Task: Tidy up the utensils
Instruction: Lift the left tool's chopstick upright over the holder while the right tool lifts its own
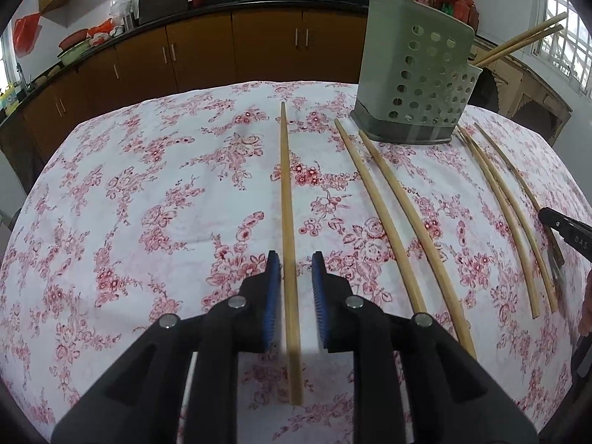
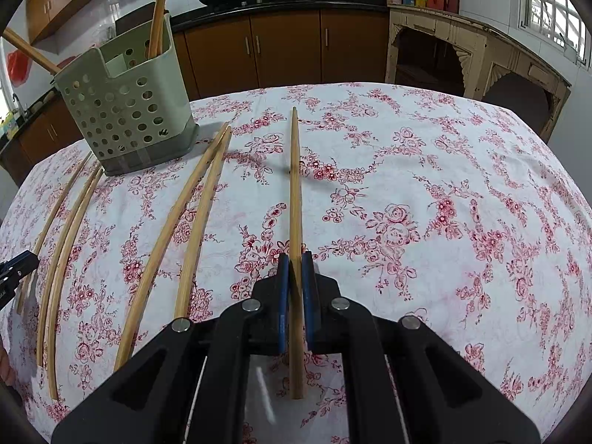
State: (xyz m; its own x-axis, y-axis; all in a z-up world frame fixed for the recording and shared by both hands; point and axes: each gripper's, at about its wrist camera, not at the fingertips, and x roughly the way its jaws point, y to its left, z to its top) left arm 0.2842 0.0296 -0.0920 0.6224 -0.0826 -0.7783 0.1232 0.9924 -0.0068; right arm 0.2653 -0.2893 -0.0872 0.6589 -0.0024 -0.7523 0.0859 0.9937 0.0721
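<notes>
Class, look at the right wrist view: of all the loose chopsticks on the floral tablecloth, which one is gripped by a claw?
The lone chopstick furthest right, apart from the two pairs lying nearer the green holder. The right claw is shut on it.

Pale tan wooden chopsticks (image 1: 286,199) lay on a white cloth with a red floral pattern (image 1: 166,185), near the grey-green perforated plastic utensil holder (image 1: 414,74).

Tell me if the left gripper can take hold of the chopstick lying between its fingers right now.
Probably yes. The left gripper is open with the chopstick lying on the tablecloth between its blue fingers; nothing else sits in that gap, and the neighbouring chopsticks lie apart to the side.
</notes>
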